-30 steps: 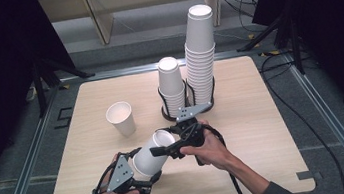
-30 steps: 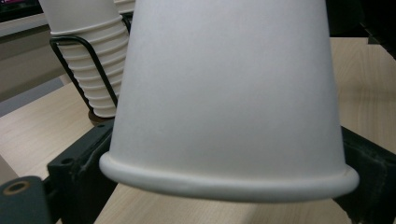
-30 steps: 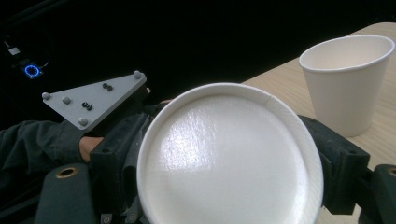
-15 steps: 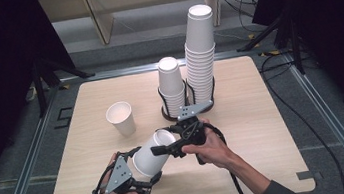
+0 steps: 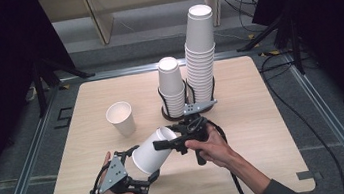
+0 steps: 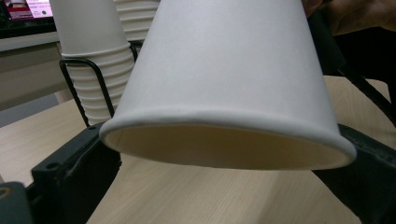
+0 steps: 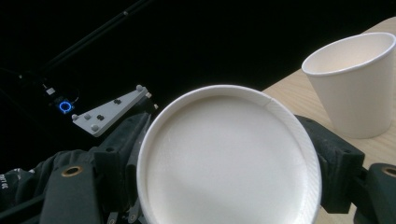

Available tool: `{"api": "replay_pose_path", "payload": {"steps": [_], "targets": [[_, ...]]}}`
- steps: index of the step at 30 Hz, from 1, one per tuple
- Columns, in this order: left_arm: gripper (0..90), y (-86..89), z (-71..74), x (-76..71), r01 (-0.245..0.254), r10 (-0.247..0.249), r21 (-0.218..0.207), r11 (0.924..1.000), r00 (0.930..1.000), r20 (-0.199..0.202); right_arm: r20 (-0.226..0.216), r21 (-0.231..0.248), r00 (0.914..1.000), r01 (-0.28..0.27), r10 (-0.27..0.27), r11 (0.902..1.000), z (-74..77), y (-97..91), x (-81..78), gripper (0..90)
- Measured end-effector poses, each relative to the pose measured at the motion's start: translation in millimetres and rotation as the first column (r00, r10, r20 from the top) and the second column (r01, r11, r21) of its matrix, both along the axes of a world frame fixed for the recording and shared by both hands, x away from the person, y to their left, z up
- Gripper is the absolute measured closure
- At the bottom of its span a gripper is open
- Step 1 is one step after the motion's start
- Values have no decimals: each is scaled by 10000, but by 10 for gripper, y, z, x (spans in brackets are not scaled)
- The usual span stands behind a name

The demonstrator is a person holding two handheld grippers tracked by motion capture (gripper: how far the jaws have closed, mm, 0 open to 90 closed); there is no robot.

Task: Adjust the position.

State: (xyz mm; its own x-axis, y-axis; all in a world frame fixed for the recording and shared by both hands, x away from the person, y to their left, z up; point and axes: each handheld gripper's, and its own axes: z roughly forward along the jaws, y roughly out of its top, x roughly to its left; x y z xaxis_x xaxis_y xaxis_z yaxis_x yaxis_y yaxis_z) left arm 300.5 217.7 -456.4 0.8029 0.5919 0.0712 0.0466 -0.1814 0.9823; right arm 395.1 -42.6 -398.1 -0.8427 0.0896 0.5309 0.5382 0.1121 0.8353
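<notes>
A white paper cup (image 5: 151, 151) lies tilted in the air over the front of the table, between both grippers. Its base (image 7: 229, 163) faces my right gripper (image 5: 164, 141), whose jaws are shut on the base end from both sides. Its open rim (image 6: 224, 128) points at my left gripper (image 5: 144, 174). The left gripper's jaws have just been opening and now stand open on either side of the rim, with the cup between them. The left gripper (image 6: 219, 182) sits low under the cup, and the right gripper (image 7: 226, 137) sits above and to the right.
A single upright cup (image 5: 121, 118) stands on the wooden table (image 5: 273, 114) at left of centre. Behind the hands, a black wire holder (image 5: 162, 97) carries a short cup stack (image 5: 171, 82) and a tall one (image 5: 200, 53). Metal rails edge the table.
The cup and both hands stay almost where they were; no clear shift shows in the high view.
</notes>
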Motion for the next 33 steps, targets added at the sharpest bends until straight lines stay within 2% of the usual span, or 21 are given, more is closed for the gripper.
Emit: {"api": "replay_pose_path", "payload": {"steps": [1,2,3,5,6,7,8,12,13,15,18,21,22,24,25,27,28,29,30,32,33], "targets": [[15,1,5,-5,-43,43,-132,9999,10000,1,186,49,9998,-38,37,10000,-16,5,17,255],[15,-5,2,-1,-15,19,-341,9994,10000,95,178,72,9998,-23,22,10000,-22,6,19,255],[15,6,15,-9,-29,30,-242,9997,10000,55,379,86,9993,48,-51,10000,-28,5,26,255],[14,8,19,-15,-28,31,-246,9997,9999,127,183,104,9998,-28,26,9999,-29,11,21,255],[13,4,19,-19,-27,31,-283,9996,9999,108,251,114,9997,-9,6,9999,-30,13,22,255],[12,-15,6,-6,61,-48,-575,9983,9997,224,272,104,9996,18,-21,9999,-32,15,20,255],[12,-5,19,-16,6,1,-462,9989,9999,151,63,34,10000,-23,23,10000,-33,16,11,255],[13,9,35,-21,31,-24,-445,9990,9999,149,58,184,10000,-30,29,9998,-57,23,20,255],[17,-1,25,-10,105,-90,-684,9976,9997,225,63,190,10000,-32,31,9998,-57,23,21,255],[26,22,45,-19,29,-27,-385,9993,10000,69,6,179,10000,-22,22,9998,-56,22,17,255],[45,36,55,-13,66,-65,-288,9996,10000,44,-32,217,10000,-47,48,9998,-62,19,26,254],[64,20,47,1,168,-162,-434,9989,9998,129,-8,178,10000,-44,44,9998,-68,17,32,251],[72,40,66,-12,108,-108,-87,9999,9999,26,-140,116,9997,-179,180,9998,-68,14,32,247],[75,43,75,-7,154,-155,26,9999,9999,12,-151,105,9997,-187,188,9998,-69,12,34,245],[83,48,78,-9,235,-235,152,9996,9997,-13,-174,-87,9995,-276,274,9996,-61,9,30,242],[90,47,80,-7,292,-290,217,9993,9995,-81,202,-225,9994,-290,294,9993,-45,4,29,244],[93,47,78,-6,428,-418,486,9979,9989,-208,280,-500,9992,-273,287,9984,-34,-1,16,240],[96,34,65,7,599,-593,400,9974,9981,-146,688,-646,9971,-288,333,9975,-31,-4,30,231],[99,36,74,-4,597,-583,599,9964,9980,-251,832,-770,9959,-299,363,9966,-32,-4,35,219],[105,36,79,-8,617,-596,738,9954,9977,-308,794,-1074,9955,-432,519,9933,-22,-12,21,220],[107,35,83,-8,654,-629,831,9944,9975,-320,924,-1107,9938,-519,623,9925,-36,-2,27,218]]}}
